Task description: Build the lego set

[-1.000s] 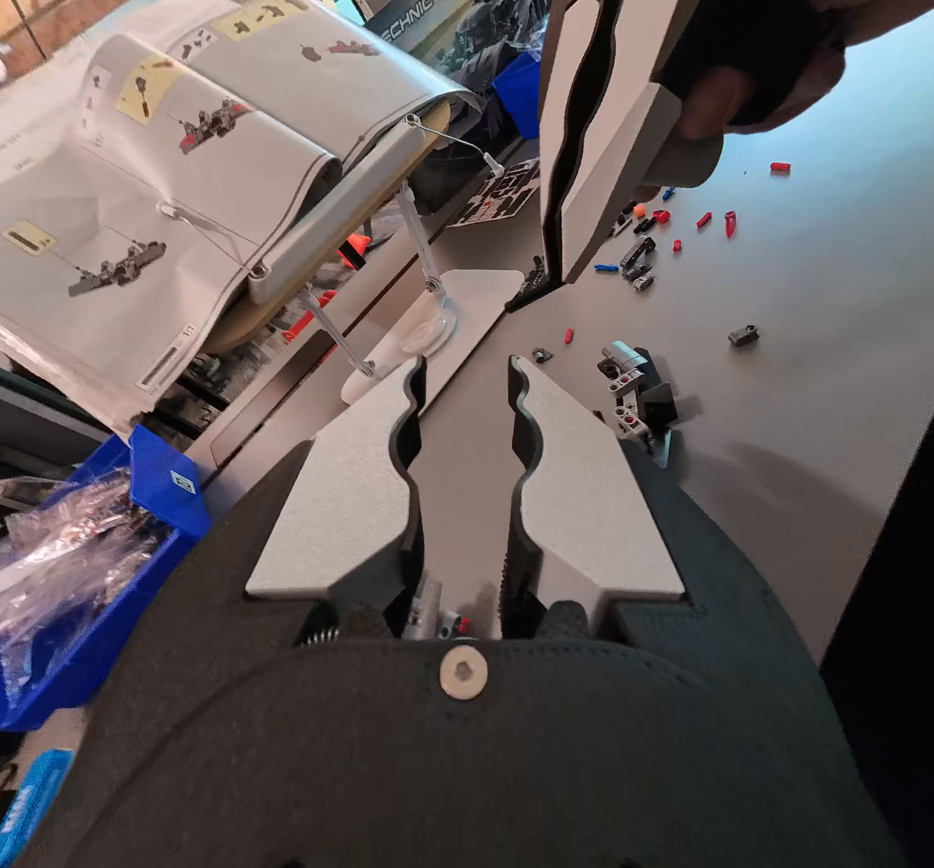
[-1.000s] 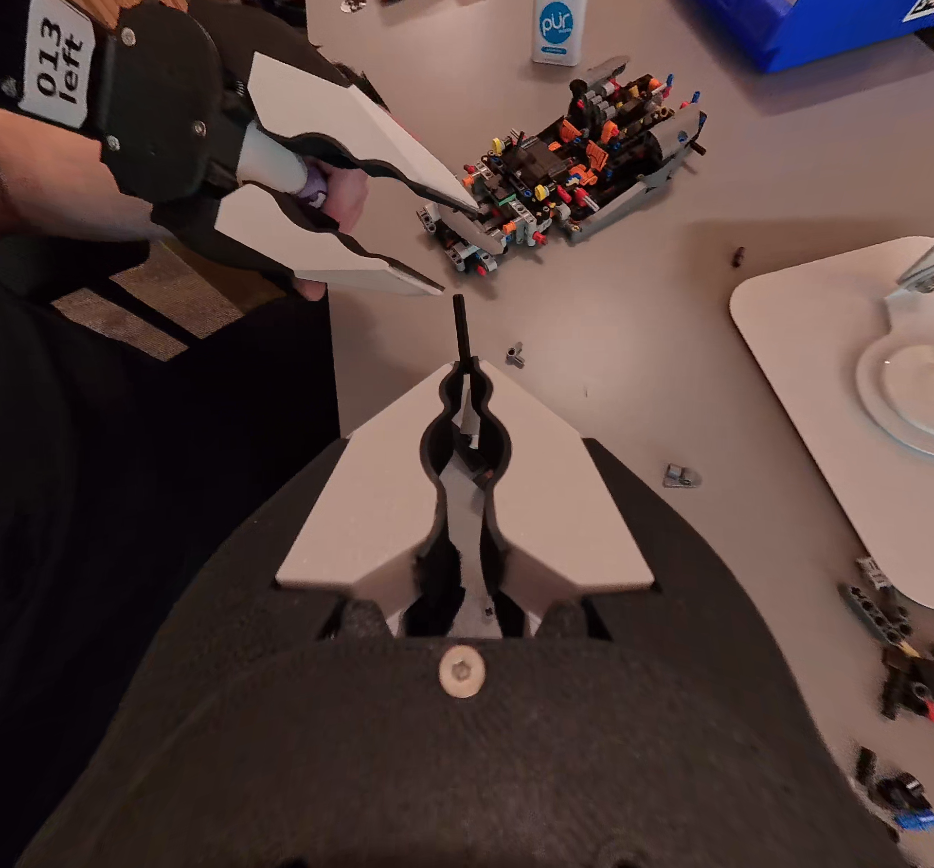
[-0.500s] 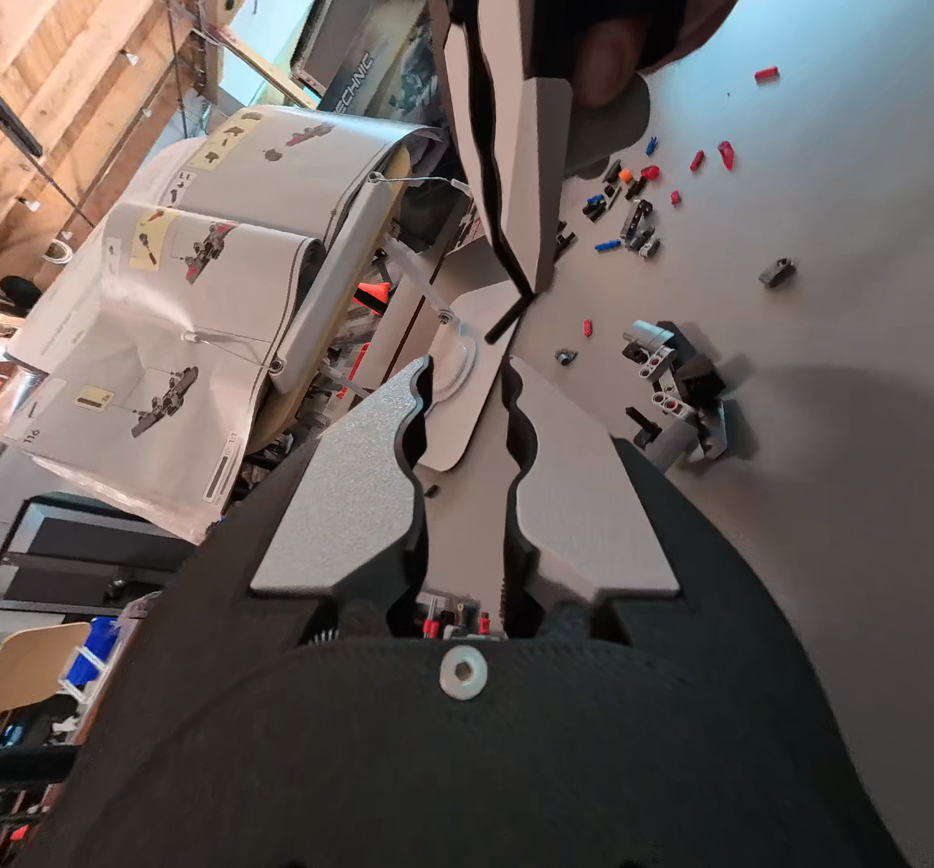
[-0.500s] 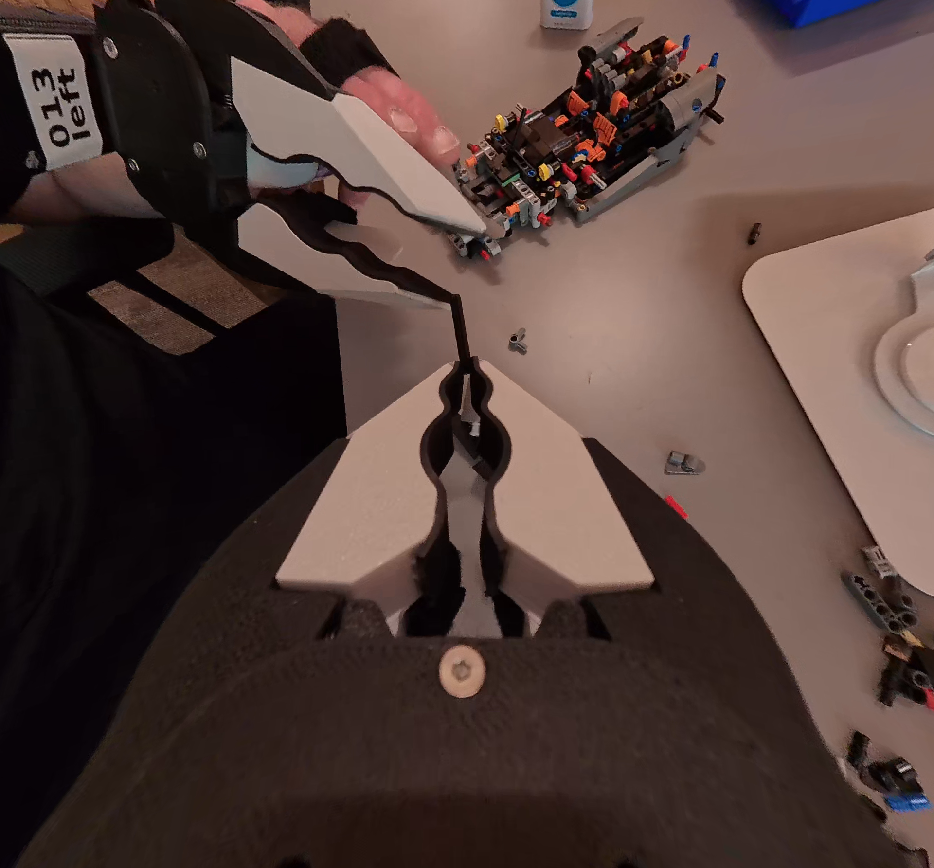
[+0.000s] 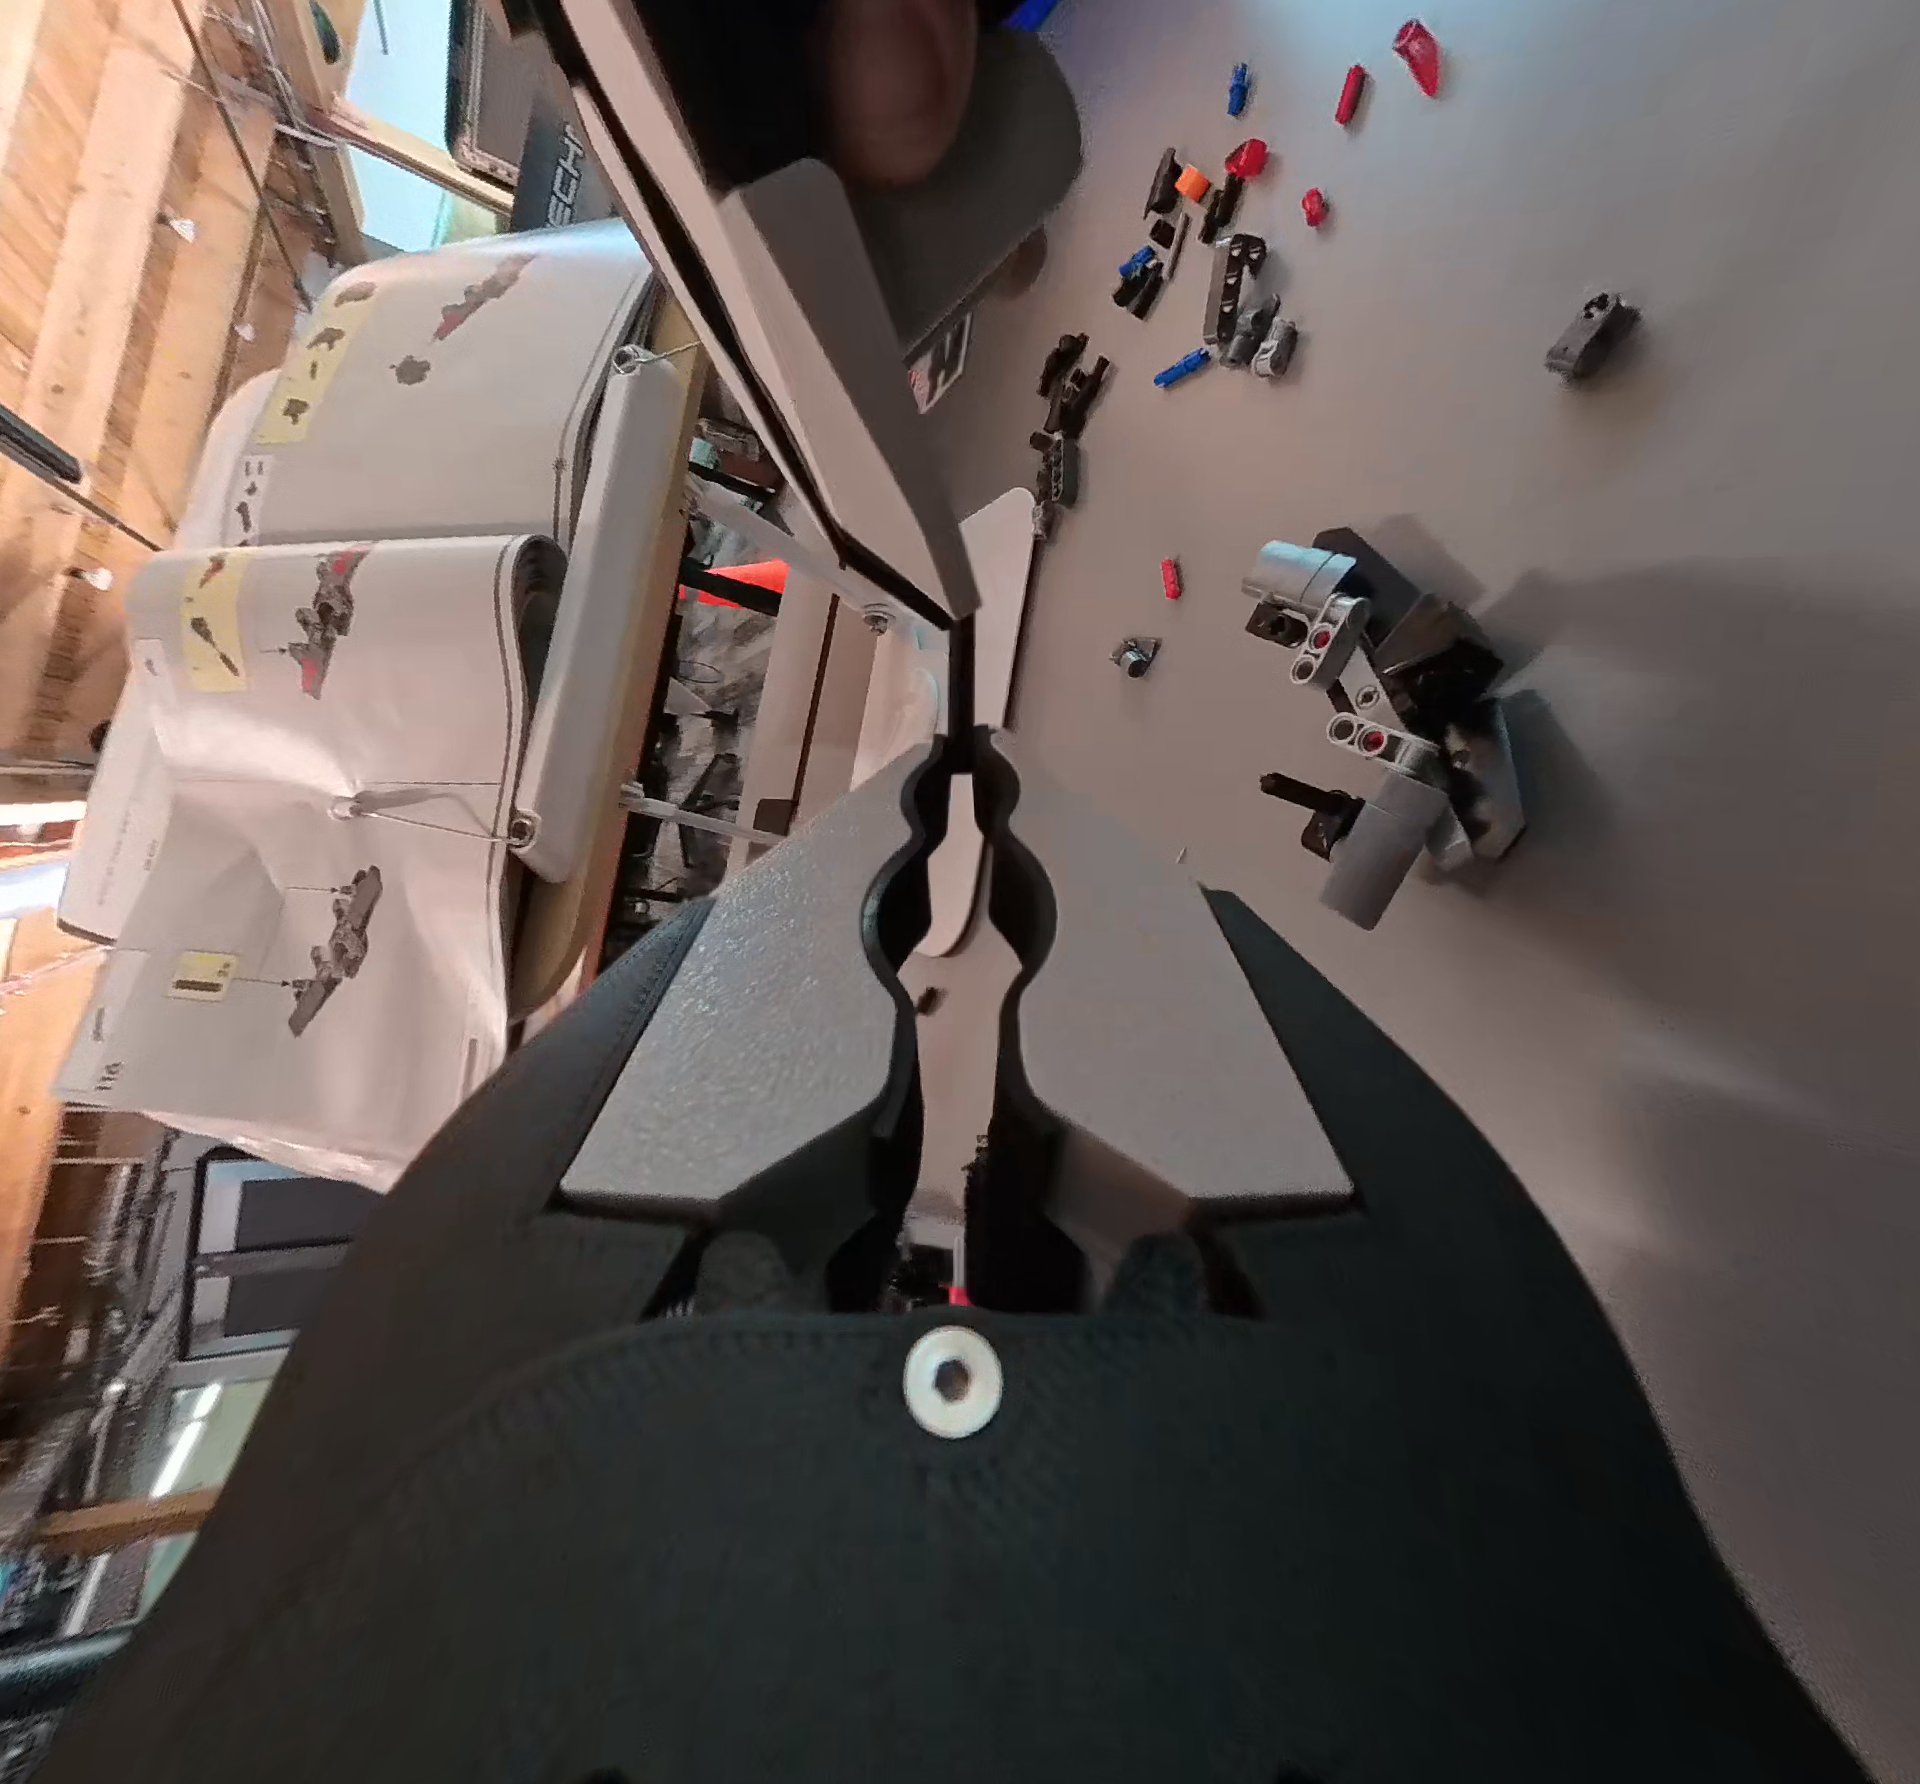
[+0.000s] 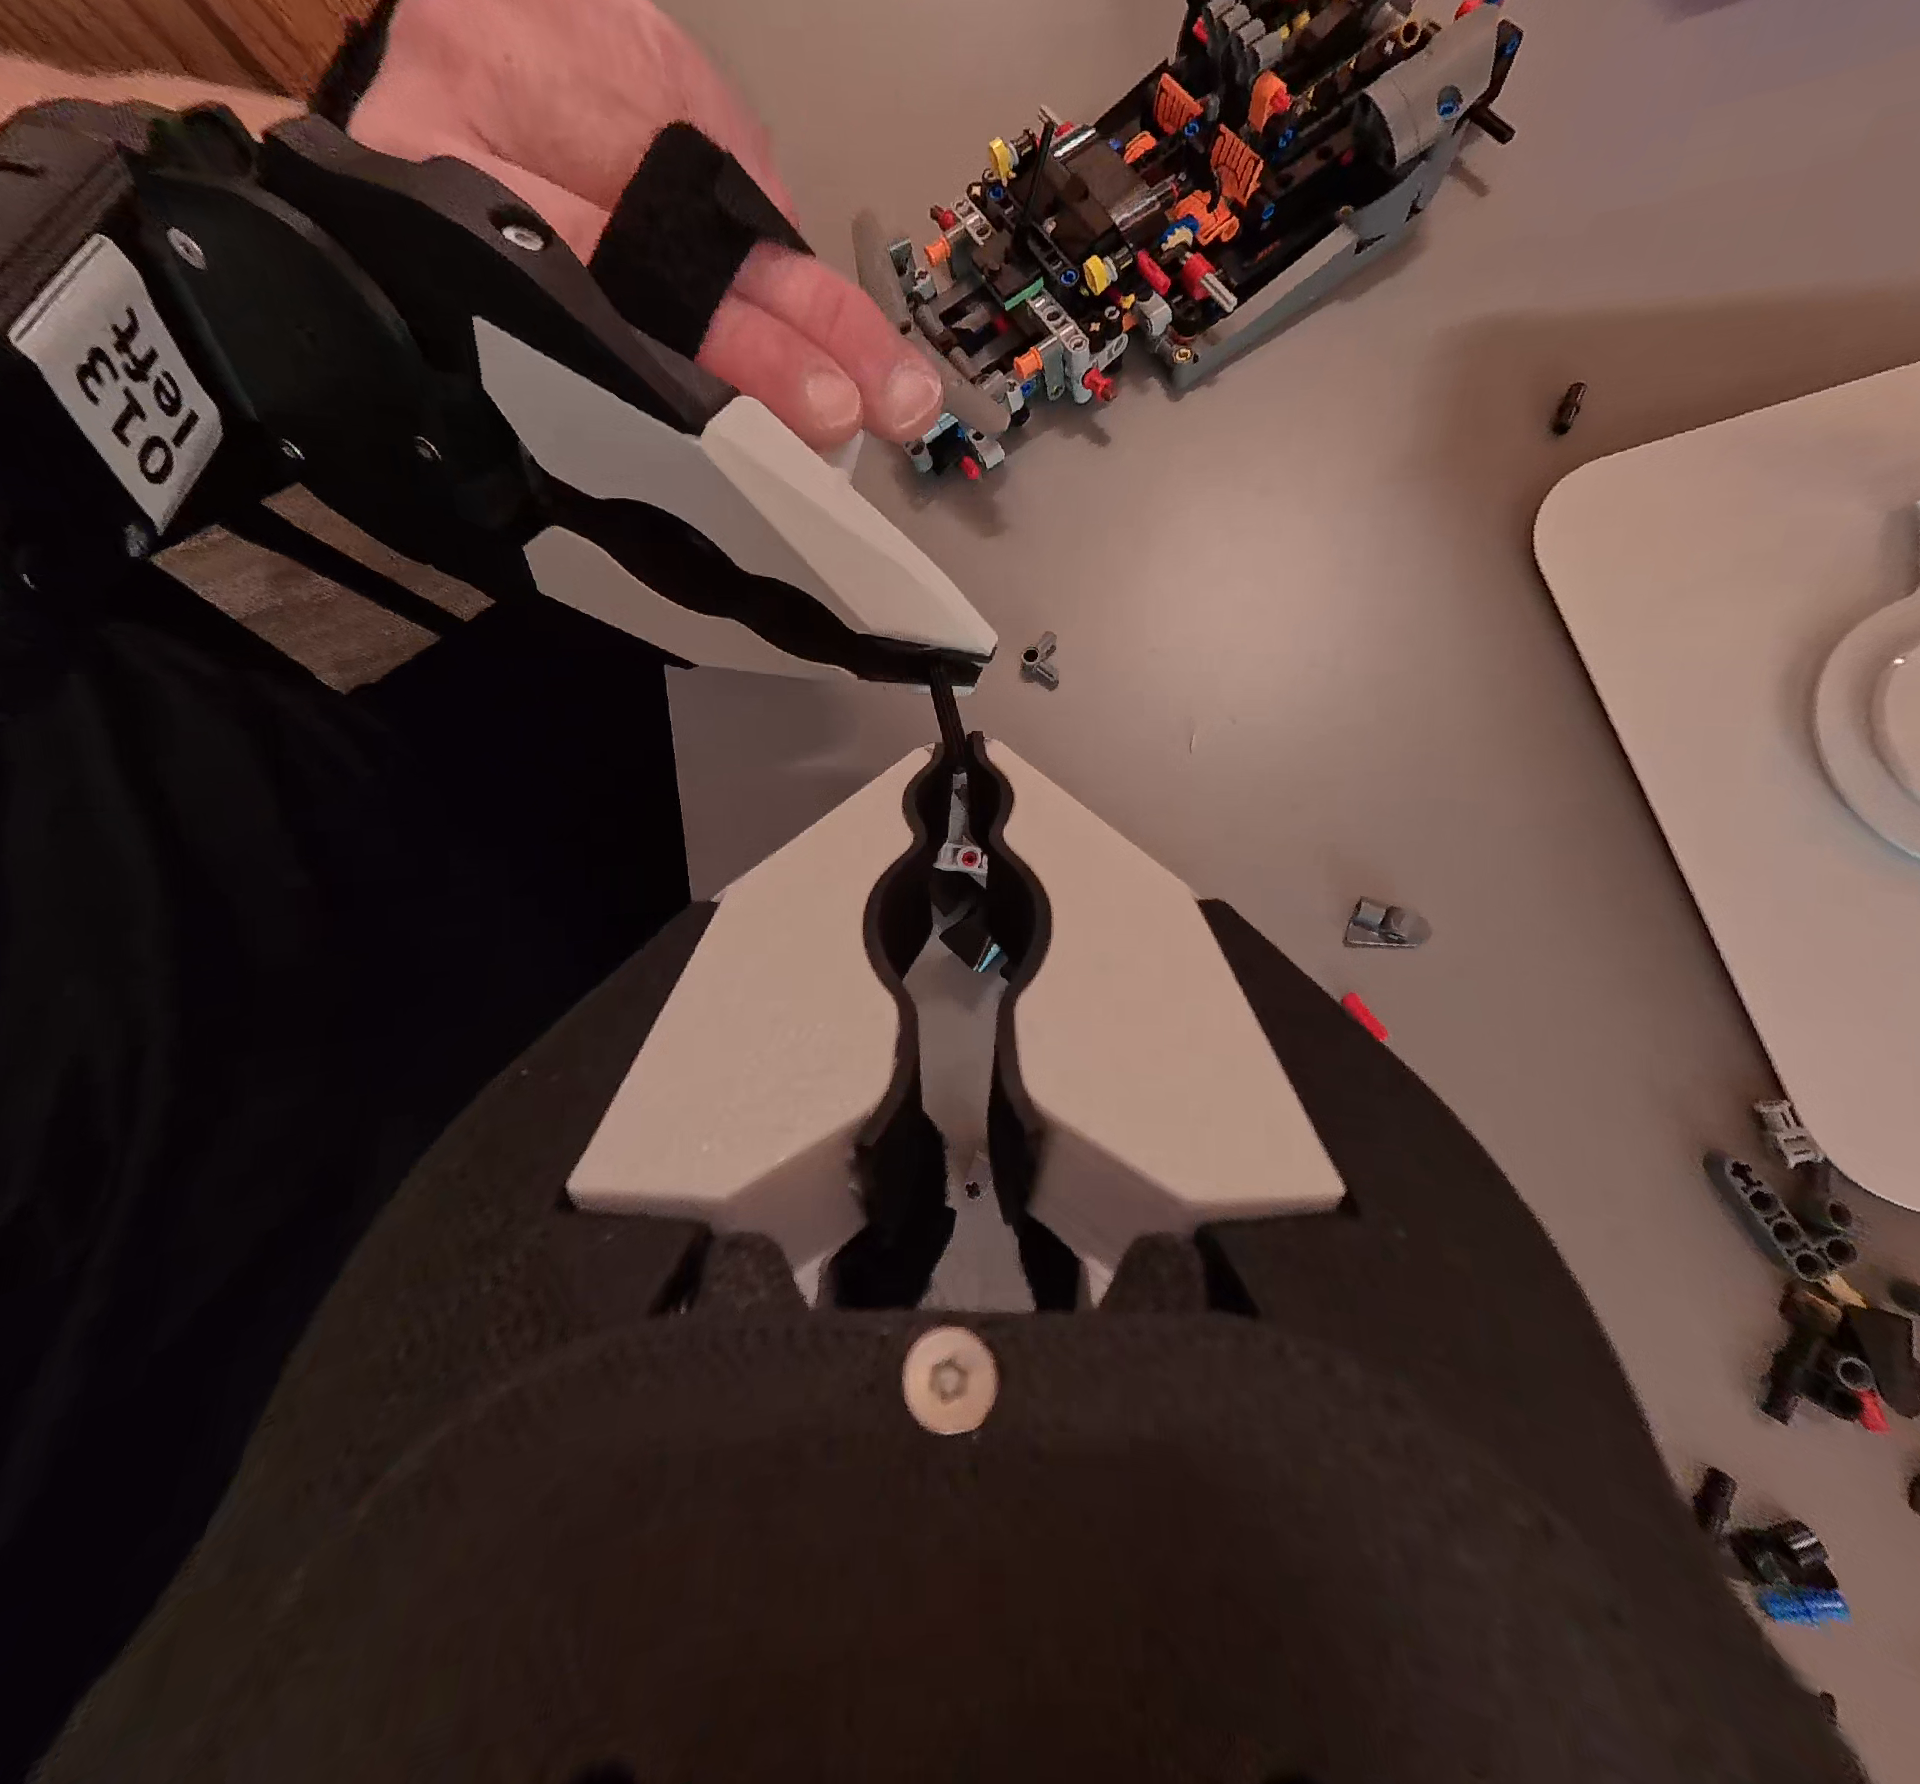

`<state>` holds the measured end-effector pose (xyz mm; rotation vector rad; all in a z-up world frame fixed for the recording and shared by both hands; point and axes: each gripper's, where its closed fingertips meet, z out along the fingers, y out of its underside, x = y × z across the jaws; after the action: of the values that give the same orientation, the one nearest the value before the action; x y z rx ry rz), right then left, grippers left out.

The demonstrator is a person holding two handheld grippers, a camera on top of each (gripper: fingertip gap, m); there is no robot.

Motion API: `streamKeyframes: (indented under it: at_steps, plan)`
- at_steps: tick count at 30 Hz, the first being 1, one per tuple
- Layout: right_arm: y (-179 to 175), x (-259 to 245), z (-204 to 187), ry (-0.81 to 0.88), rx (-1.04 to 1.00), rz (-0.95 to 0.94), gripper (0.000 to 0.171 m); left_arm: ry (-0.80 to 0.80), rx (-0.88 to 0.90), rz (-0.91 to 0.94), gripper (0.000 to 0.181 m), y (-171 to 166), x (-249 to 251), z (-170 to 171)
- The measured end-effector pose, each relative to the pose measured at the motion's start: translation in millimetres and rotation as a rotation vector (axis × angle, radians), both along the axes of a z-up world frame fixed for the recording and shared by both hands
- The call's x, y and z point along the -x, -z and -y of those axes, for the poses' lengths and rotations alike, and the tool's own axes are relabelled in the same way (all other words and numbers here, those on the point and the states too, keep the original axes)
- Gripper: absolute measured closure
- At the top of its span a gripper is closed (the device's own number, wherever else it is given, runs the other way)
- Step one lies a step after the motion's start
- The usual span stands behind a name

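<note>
A thin black axle (image 5: 964, 685) is held between both grippers above the grey table (image 5: 1558, 1007). My left gripper (image 5: 961, 758) is shut on one end. My right gripper (image 5: 951, 607) comes in from above and is shut on the other end. In the right wrist view, my right gripper (image 6: 956, 752) grips the axle (image 6: 948, 711) and my left gripper (image 6: 971, 669) pinches its far tip. A small grey and black piece (image 6: 966, 861) shows in the gap between the right fingers. The large colourful lego model (image 6: 1195, 207) stands beyond on the table.
An open instruction booklet (image 5: 343, 695) sits on a stand with a white base (image 6: 1714, 695). A small grey and black sub-assembly (image 5: 1382, 726) and loose red, blue and black pieces (image 5: 1226, 280) lie on the table. A grey connector (image 6: 1039, 664) lies near the tips. Only a small space, under 4 cm, lies between the two pairs of fingers. Both grippers' tips are roughly 25 cm from the large colourful lego model (image 6: 1195, 207).
My left gripper was open and apart from the axle. It has rolled, moved up to the right gripper and shut on the axle's free end. The right gripper kept its hold.
</note>
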<state>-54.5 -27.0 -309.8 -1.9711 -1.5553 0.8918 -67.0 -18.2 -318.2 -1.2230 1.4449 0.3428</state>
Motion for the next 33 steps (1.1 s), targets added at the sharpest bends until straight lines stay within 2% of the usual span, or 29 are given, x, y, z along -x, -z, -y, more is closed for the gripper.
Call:
streamKeyframes:
  at_steps: [3, 6, 9, 16, 25, 29, 31, 33]
  plan:
    - [-9.4, 2.9, -3.7, 0.003, -0.033, -0.048, 0.170, 0.000, 0.061, 0.105, 0.180, -5.0, 1.4, -2.4]
    - [-21.8, 4.0, -8.3, 0.015, -0.055, -0.111, 0.157, 0.016, 0.163, 0.240, 0.180, -12.1, 1.9, -2.8]
    - [-28.7, -0.9, -14.4, 0.005, -0.165, -0.137, 0.155, 0.047, 0.293, 0.372, 0.180, -14.4, -0.4, -2.0]
    - [-30.9, -0.6, 3.0, -0.103, -0.222, -0.177, 0.161, 0.158, 0.444, 0.531, 0.180, -24.5, -10.7, 8.2]
    - [-39.3, 2.3, 8.5, -0.115, -0.217, -0.225, 0.169, 0.192, 0.525, 0.623, 0.180, -29.6, -16.3, 11.8]
    - [-26.8, -12.2, -1.7, -0.081, -0.231, -0.157, 0.170, 0.090, 0.570, 0.607, 0.156, -17.2, -14.8, 1.1]
    - [-10.2, -24.4, -7.3, -0.079, -0.253, -0.075, 0.170, 0.059, 0.688, 0.524, 0.139, 5.8, -15.2, 2.7]
    - [10.3, -36.0, -10.7, -0.083, -0.270, 0.016, 0.170, 0.052, 0.814, 0.461, 0.131, 26.7, -17.7, 9.0]
